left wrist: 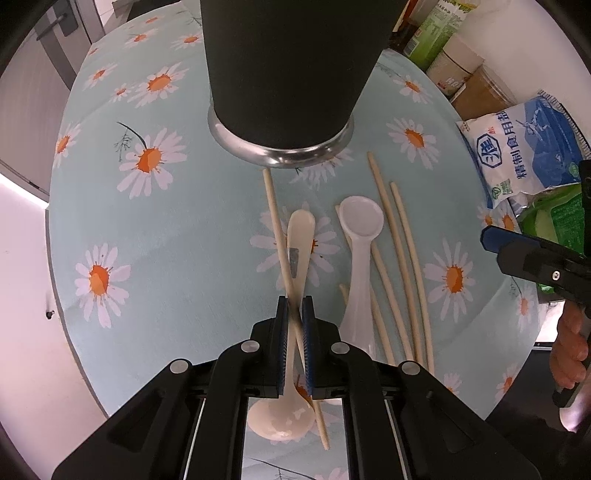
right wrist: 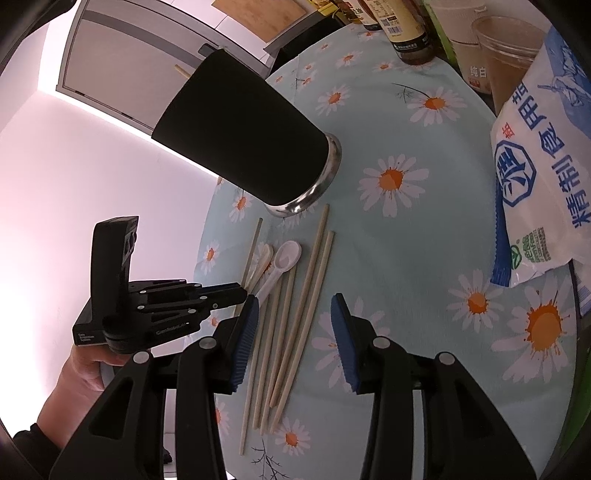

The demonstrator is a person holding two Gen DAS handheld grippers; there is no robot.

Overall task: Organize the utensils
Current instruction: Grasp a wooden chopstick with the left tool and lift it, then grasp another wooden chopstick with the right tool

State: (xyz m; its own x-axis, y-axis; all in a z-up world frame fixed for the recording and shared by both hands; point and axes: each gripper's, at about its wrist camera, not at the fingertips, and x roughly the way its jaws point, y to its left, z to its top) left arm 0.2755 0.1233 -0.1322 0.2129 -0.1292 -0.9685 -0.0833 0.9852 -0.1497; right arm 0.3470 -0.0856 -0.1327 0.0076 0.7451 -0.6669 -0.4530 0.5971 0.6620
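Note:
A tall black cup with a steel base stands on the daisy tablecloth; it also shows in the right wrist view with one chopstick in it. My left gripper is shut on a cream spoon and a crossing chopstick, low over the cloth. A white spoon and several chopsticks lie to its right. My right gripper is open and empty above the chopsticks. The left gripper shows at the left of that view.
A blue-and-white salt bag, a green packet, jars and bottles line the table's right and far sides. The table edge runs close on the left.

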